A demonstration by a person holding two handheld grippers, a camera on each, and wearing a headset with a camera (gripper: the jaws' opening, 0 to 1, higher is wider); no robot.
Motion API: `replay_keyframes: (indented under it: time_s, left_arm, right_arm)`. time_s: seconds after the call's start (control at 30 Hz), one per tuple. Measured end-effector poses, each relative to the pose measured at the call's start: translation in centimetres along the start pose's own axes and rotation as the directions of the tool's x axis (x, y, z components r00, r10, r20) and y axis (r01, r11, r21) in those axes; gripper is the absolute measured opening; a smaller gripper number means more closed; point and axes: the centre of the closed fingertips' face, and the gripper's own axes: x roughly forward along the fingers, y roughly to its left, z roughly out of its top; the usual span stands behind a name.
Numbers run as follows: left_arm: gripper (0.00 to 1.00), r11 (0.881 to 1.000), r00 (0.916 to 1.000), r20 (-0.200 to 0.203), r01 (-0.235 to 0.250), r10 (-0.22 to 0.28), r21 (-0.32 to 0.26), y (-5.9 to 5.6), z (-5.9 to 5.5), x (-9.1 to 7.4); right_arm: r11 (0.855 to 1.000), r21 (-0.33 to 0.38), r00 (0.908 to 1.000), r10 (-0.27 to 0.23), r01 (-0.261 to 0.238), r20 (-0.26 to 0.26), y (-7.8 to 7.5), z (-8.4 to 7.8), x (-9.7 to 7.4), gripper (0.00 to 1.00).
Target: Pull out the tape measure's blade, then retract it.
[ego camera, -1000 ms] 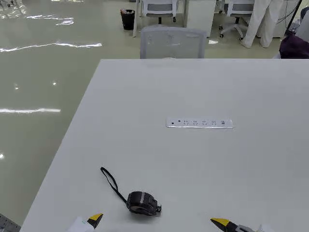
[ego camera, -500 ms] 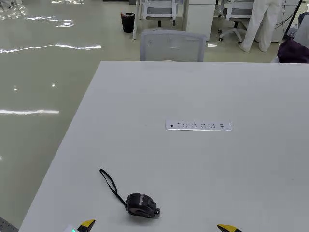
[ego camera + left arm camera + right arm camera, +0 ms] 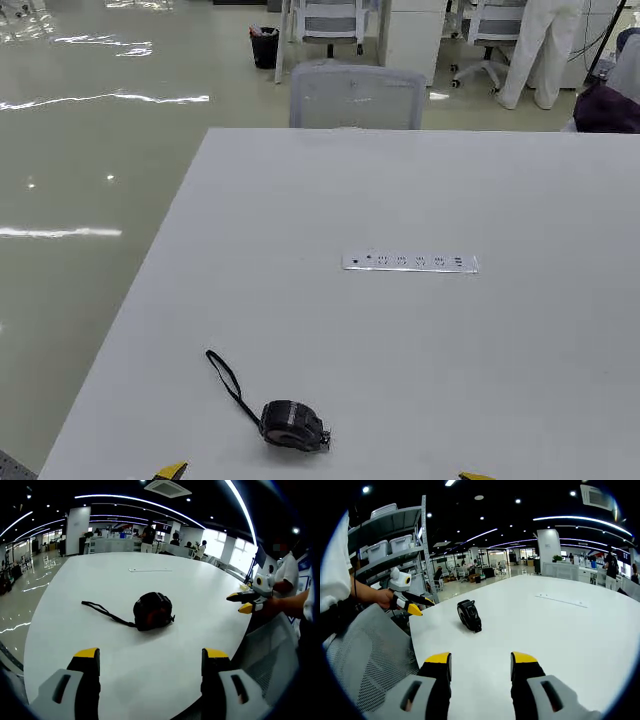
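Both left gripper (image 3: 150,653) and right gripper (image 3: 481,657) spread wide, tape measure (image 3: 293,424) untouched.

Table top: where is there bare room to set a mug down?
Nearly everywhere. The table is bare from the power strip to the far edge, and between that strip and the tape measure. Right of the tape measure is bare too. Only crowding: the near-left edge, where its strap lies.
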Motion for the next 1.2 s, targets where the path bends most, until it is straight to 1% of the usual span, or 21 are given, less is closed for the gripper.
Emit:
replay_keyframes:
  time_s: [0.13,0.43,0.53,0.6,0.77,1.0,1.2]
  left_arm:
    - [0.82,1.000,1.0000,-0.001,-0.003,0.003,-0.006,0.02,-0.33,-0.29]
    - [0.82,0.999,0.9998,0.007,-0.018,0.019,-0.027,0.28,-0.94,-0.67]
    - [0.82,0.999,0.9997,0.011,-0.020,0.021,-0.038,0.26,-0.85,-0.73]
    - [0.82,0.999,0.9998,0.009,-0.020,0.020,-0.034,0.39,-0.95,-0.66]
    - [0.82,0.999,0.9998,0.013,-0.015,0.015,-0.028,0.10,-0.62,-0.68]
    - [0.82,1.000,1.0000,0.007,-0.006,0.006,-0.015,-0.13,-0.64,-0.37]
    - [0.82,1.000,0.9999,0.009,-0.005,0.005,-0.017,-0.13,-0.66,-0.47]
  right_arm:
    - [1.000,0.002,0.9999,-0.010,0.010,-0.001,0.06,0.05,-0.39,0.48]
    - [1.000,0.008,0.9997,-0.023,0.023,-0.009,0.20,-0.65,-0.76,0.48]
    - [1.000,0.009,0.9996,-0.027,0.027,-0.007,0.15,-0.64,-0.75,0.49]
    - [1.000,0.009,0.9996,-0.028,0.029,-0.008,0.14,-0.66,-0.73,0.49]
    - [1.000,0.008,0.9995,-0.030,0.030,-0.014,0.38,-0.60,-0.80,0.49]
    - [0.999,0.006,0.9994,-0.031,0.031,-0.014,0.41,-0.82,-0.83,0.49]
    - [1.000,0.002,0.9994,-0.029,0.029,-0.017,0.50,-0.79,-0.81,0.49]
